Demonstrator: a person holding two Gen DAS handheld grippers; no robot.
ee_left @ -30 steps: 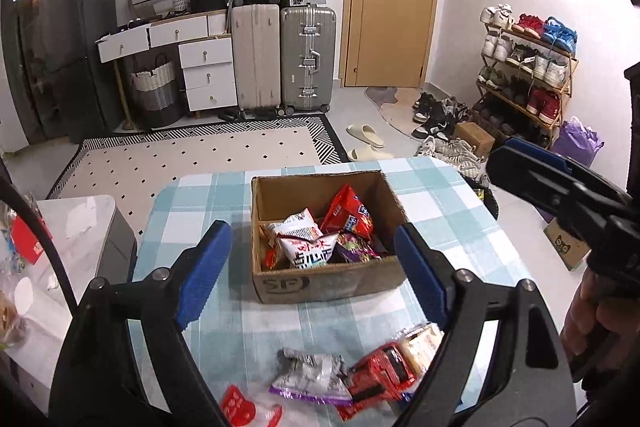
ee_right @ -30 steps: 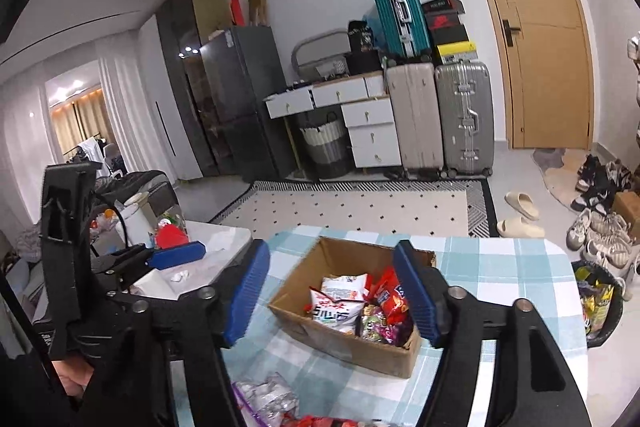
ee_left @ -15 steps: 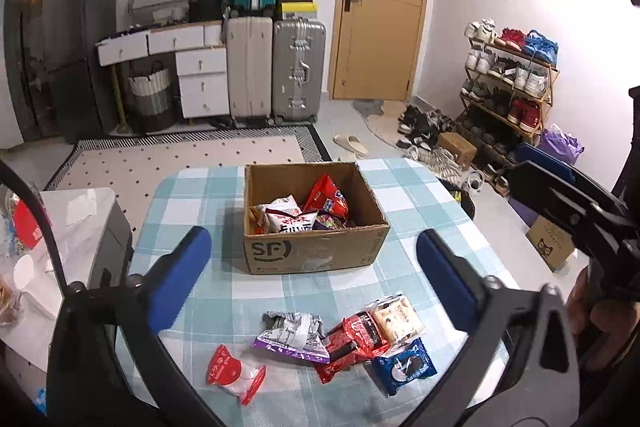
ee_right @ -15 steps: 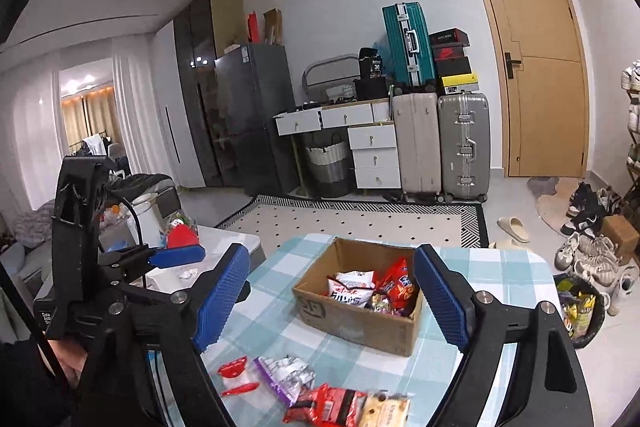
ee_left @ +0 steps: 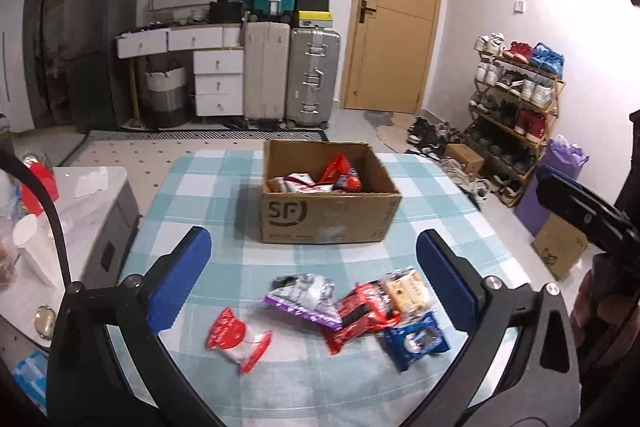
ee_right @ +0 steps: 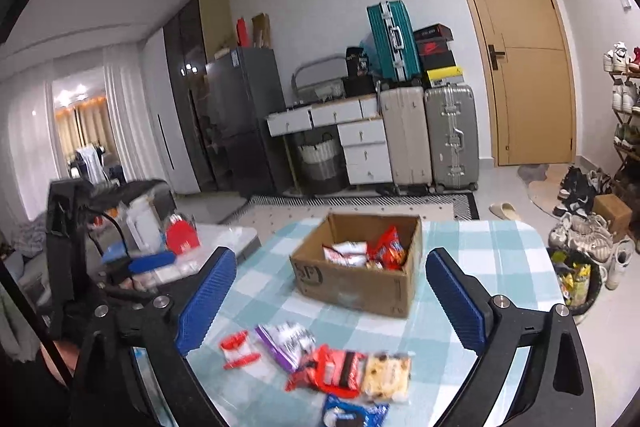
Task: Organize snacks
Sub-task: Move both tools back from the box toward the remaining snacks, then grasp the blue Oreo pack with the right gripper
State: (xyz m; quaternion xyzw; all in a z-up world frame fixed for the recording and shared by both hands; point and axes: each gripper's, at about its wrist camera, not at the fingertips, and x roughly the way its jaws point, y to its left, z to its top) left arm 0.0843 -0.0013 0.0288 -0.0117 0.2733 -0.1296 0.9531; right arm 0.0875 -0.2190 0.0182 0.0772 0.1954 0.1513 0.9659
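Observation:
An open cardboard box (ee_left: pixel 328 219) (ee_right: pixel 356 283) stands mid-table with several snack packets inside. Nearer me lie loose snacks: a red-and-white packet (ee_left: pixel 236 337) (ee_right: pixel 239 349), a silver-purple bag (ee_left: pixel 306 297) (ee_right: pixel 288 343), a red pack (ee_left: pixel 360 315) (ee_right: pixel 332 371), a beige biscuit pack (ee_left: pixel 408 291) (ee_right: pixel 386 371) and a blue packet (ee_left: pixel 416 341) (ee_right: pixel 352 413). My left gripper (ee_left: pixel 312 247) hovers wide open above them, holding nothing. My right gripper (ee_right: pixel 331 263) hangs short of the box; its jaws are opening, nothing between them.
The table wears a blue-and-white checked cloth (ee_left: pixel 200 187). A white side table (ee_left: pixel 92 195) with cups and clutter stands at its left. A shoe rack (ee_left: pixel 516 99) and a bin of wrappers (ee_right: pixel 576 279) are on the right. Suitcases and drawers line the far wall.
Both grippers have drawn back from the box and their jaws have spread wider. The box now looks smaller, and more of the loose snacks show in front.

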